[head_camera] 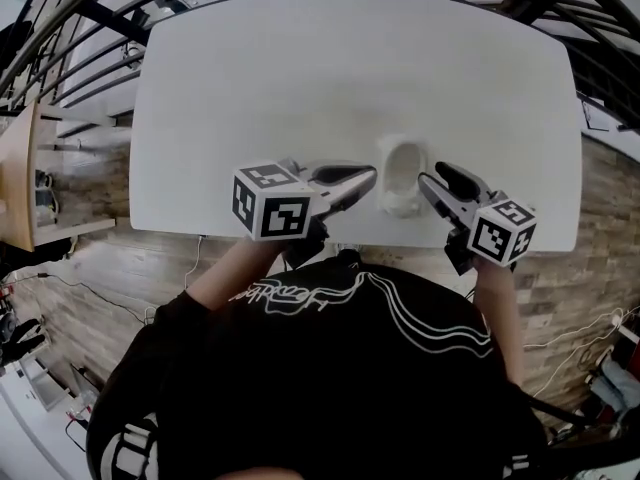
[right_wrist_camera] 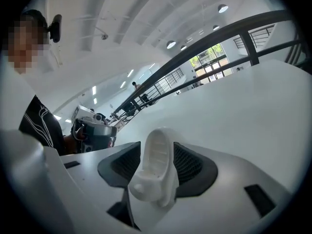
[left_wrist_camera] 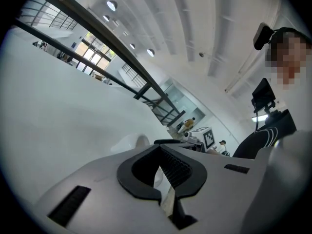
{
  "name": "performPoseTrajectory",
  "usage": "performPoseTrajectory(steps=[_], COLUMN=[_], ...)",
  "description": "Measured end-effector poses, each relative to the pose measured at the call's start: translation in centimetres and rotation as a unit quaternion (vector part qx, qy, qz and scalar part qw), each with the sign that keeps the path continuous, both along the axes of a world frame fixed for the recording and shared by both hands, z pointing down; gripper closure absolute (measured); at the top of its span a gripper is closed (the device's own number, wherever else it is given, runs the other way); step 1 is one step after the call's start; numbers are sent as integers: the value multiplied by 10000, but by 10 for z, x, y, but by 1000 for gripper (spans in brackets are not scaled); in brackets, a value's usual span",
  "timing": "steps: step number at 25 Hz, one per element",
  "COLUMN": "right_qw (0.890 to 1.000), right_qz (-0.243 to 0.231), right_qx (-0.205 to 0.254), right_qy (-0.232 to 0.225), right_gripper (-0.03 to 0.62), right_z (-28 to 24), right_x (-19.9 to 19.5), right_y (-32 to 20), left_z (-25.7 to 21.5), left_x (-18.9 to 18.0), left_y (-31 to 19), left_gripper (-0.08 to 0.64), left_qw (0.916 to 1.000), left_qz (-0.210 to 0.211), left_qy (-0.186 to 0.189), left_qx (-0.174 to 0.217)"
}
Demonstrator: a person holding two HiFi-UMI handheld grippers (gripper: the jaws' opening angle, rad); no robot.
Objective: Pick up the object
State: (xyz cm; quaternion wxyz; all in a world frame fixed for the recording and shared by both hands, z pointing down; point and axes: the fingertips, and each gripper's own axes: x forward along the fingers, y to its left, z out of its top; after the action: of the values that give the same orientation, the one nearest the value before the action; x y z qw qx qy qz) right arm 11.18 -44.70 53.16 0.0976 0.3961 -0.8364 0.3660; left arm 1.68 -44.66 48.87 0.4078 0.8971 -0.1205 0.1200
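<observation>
Your right gripper (right_wrist_camera: 155,172) has its 2 jaws spread around the white object (right_wrist_camera: 158,152) near the table's (head_camera: 300,88) front edge — not yet pinching, I judge — while the left gripper (left_wrist_camera: 163,182), pressed together, idles just beside.
</observation>
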Motion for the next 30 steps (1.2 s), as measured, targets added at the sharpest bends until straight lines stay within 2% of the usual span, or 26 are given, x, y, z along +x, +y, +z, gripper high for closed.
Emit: performPoseTrajectory(steps=[4,9,19,30], right_qw=[9995,9972,9923,9882], right_qz=[-65,-112,-454,-646], right_qx=[-308,-642,-1111,-1391], right_qy=[71,373,318,-2], right_gripper=[411,411,411,413], right_z=[14,34,54,61], right_x=[3,7,-5,-15], right_y=[2,2,-4,-10], left_z=[3,6,17,22], left_x=[5,5,0,-8], left_y=[2,2,-3,-13], left_gripper=[552,552,552,552], left_qw=[10000,9999,9999,9999], left_qz=[67,93,108,-13], left_qy=[-21,-41,-54,-39], left_qx=[-14,-32,-99,-151])
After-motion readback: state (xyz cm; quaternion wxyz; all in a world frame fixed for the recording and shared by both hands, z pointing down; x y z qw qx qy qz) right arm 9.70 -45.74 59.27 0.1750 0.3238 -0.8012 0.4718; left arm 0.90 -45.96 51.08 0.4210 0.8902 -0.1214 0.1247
